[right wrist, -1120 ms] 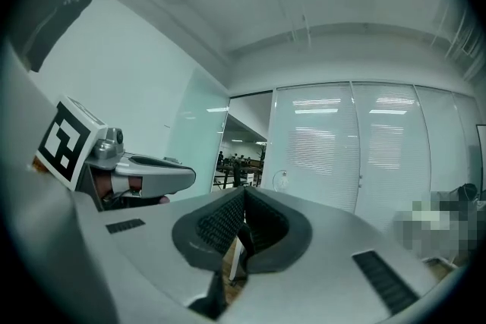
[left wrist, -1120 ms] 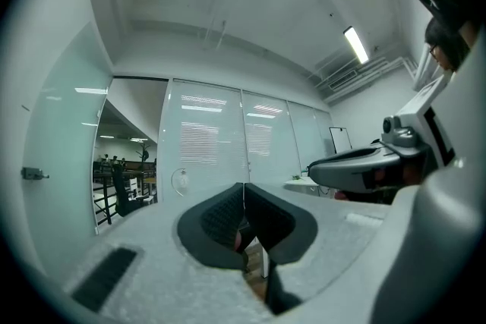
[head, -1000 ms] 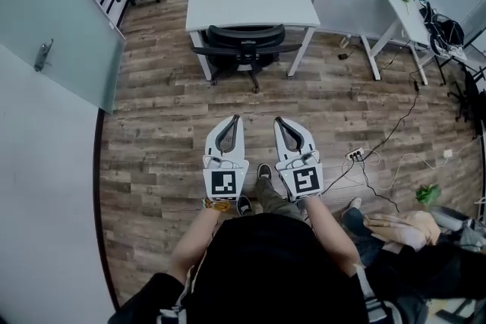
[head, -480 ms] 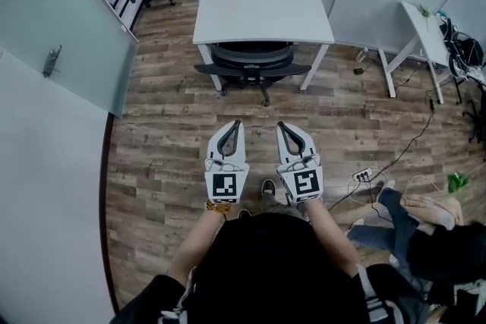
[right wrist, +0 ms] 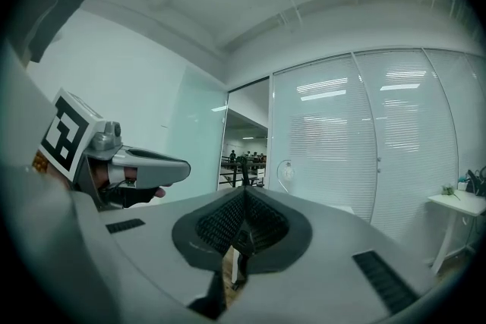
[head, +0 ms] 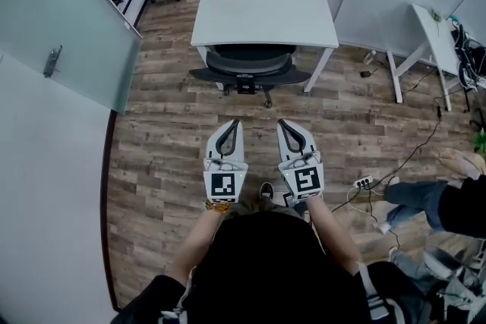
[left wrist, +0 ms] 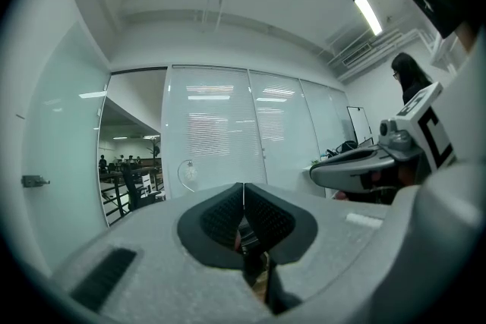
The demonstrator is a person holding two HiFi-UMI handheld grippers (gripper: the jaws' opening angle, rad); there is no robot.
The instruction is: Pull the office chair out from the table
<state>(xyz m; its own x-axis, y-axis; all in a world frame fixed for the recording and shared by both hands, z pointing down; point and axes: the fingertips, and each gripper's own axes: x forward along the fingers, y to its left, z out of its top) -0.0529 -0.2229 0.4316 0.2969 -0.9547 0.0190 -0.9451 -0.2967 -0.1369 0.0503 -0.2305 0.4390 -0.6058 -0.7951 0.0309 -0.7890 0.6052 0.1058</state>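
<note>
Both tongs are closed and empty. The left tongs (head: 235, 122) and the right tongs (head: 281, 122) are held side by side and level in front of the person, with their tips aimed at the office chair (head: 250, 64). In each gripper view the 2 ribbed pads meet along a thin seam with nothing caught between them.

The office chair is pushed in under the white surface (head: 266, 7). Its seat is mostly hidden beneath the top. The black backrest and both armrests show at the near edge, between the surface's 2 near legs. A stretch of bare wood floor (head: 163, 140) lies between the tongs and the backrest, so they are well apart.

I judge this to be the approach step, with none of the pull done yet. The next move calls for closing that gap and opening at least 1 pair of tongs. The tongs then need to clamp on something firm, and the top rim of the backrest looks the easiest hold. The pull should run straight back toward the person so the armrests clear the surface's legs. The base is only partly visible, so how freely the chair will roll is uncertain.
</note>
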